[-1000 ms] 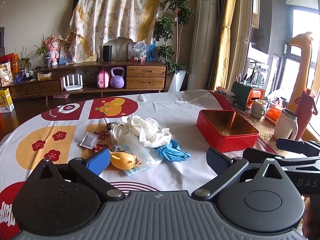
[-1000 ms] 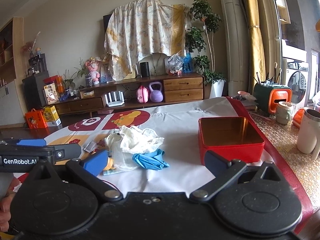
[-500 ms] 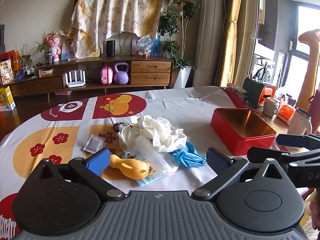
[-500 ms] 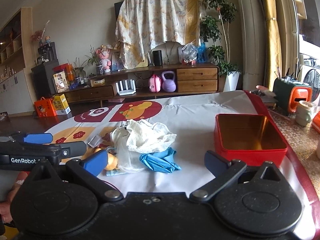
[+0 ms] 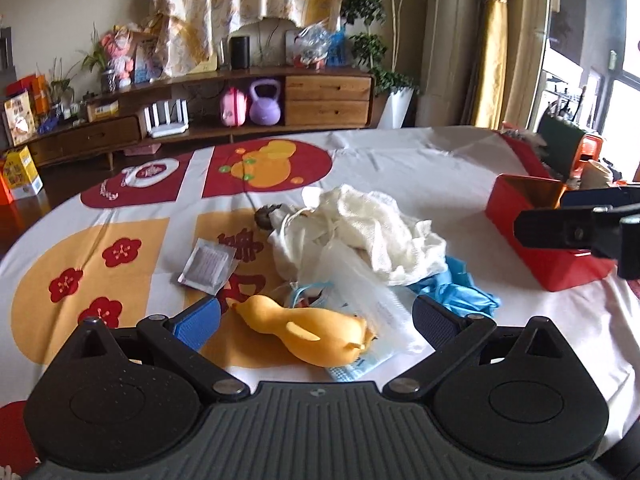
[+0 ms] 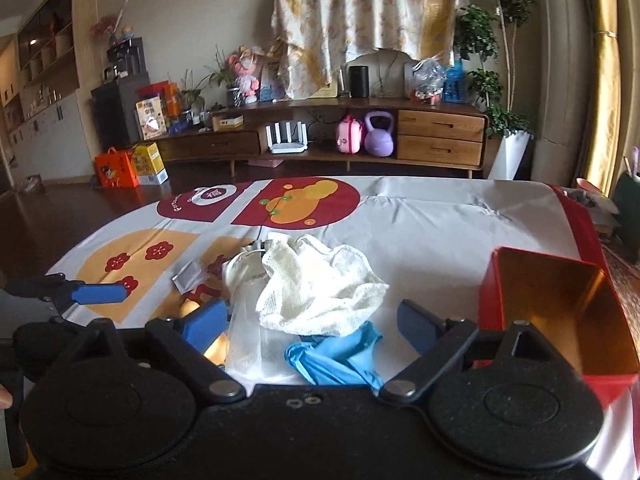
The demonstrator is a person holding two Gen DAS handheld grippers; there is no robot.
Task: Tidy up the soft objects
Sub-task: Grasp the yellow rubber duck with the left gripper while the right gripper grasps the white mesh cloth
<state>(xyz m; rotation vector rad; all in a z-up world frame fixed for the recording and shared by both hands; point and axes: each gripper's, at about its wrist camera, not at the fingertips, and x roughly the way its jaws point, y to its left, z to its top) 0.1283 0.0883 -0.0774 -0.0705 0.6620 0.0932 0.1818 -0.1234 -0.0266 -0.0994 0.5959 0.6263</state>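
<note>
Sorting of soft things, not yet begun.
The red box stands empty; the white cloth, blue glove and yellow duck lie heaped beside it. The left gripper gapes empty; the right gripper is closing, holding nothing.

Soft daylight from the right-hand window, dim left side, strong fisheye bending, slight blur.
</note>
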